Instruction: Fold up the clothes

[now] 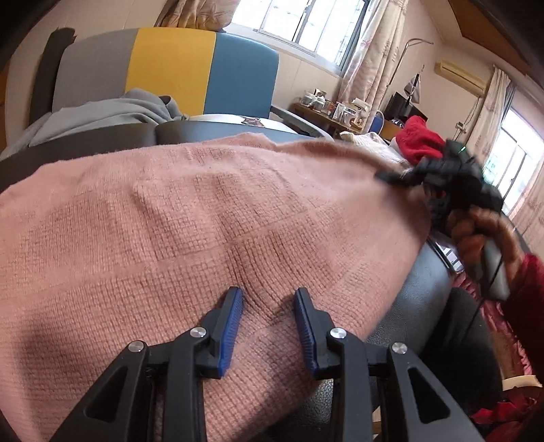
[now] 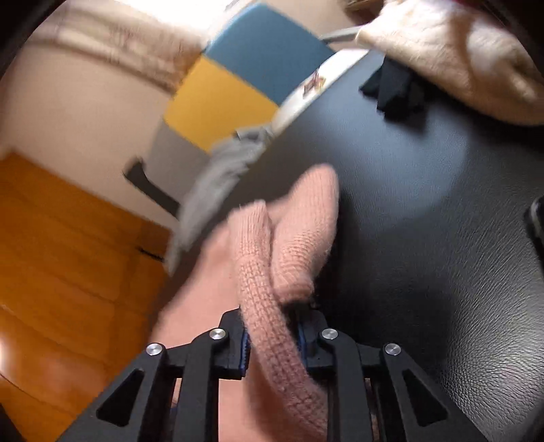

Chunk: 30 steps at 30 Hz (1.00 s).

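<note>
Right hand-held gripper point(image 2: 272, 335) pinching pink knit sweater point(image 2: 272, 272) fold

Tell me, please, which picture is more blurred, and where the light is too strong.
Right wrist view: blurred more, mostly the wall, grey cloth and pink knit sweater; glare on the black leather surface. Left wrist view: sharp on the sweater, only the right gripper smeared; the windows are overexposed.

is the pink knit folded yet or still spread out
Mostly spread: the pink knit lies flat and wide across the black surface. Only one edge is bunched, clamped in the right claw.
</note>
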Each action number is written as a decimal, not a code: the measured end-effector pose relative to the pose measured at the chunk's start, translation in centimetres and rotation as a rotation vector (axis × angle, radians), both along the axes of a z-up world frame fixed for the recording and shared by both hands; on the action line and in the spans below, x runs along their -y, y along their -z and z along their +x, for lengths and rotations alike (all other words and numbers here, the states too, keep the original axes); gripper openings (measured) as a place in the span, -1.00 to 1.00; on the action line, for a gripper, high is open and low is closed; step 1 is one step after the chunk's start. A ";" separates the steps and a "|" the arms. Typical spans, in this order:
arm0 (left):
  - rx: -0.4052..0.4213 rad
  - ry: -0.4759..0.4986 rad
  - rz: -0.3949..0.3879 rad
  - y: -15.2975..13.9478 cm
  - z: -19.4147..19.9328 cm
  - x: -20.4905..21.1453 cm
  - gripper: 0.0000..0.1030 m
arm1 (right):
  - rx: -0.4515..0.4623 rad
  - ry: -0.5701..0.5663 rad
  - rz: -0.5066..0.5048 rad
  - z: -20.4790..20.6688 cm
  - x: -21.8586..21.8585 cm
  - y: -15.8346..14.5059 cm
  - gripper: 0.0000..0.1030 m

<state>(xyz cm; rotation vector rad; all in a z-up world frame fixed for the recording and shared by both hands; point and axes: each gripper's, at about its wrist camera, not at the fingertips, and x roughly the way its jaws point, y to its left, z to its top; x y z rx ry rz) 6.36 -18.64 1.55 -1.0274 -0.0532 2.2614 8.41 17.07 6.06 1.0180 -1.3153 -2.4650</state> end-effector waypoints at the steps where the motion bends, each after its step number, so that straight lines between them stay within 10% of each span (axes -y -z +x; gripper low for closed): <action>1: -0.001 0.007 0.008 -0.1 -0.1 -0.3 -0.38 | -0.018 0.015 -0.011 0.1 -0.5 -0.9 -0.64; 6: -0.061 0.017 -0.013 -2.2 0.6 -1.4 -0.37 | -0.003 0.070 0.095 0.2 -1.9 -4.0 -0.65; 13: -0.030 -0.268 -0.072 -3.0 -1.1 7.7 -0.37 | 0.030 0.058 0.132 0.2 0.1 -7.5 -0.64; 15: -0.006 -0.317 -0.148 -1.6 -1.5 10.0 -0.38 | -0.011 0.004 0.154 -0.3 2.8 -9.2 -0.64; 22: -0.021 -0.294 -0.047 -0.4 -1.2 12.1 -0.38 | -0.086 -0.212 0.149 -2.7 15.2 -12.2 -0.64; 30: -0.022 -0.313 0.041 -0.1 -0.4 12.3 -0.38 | -0.034 -0.469 0.182 -5.6 30.4 -8.7 -0.64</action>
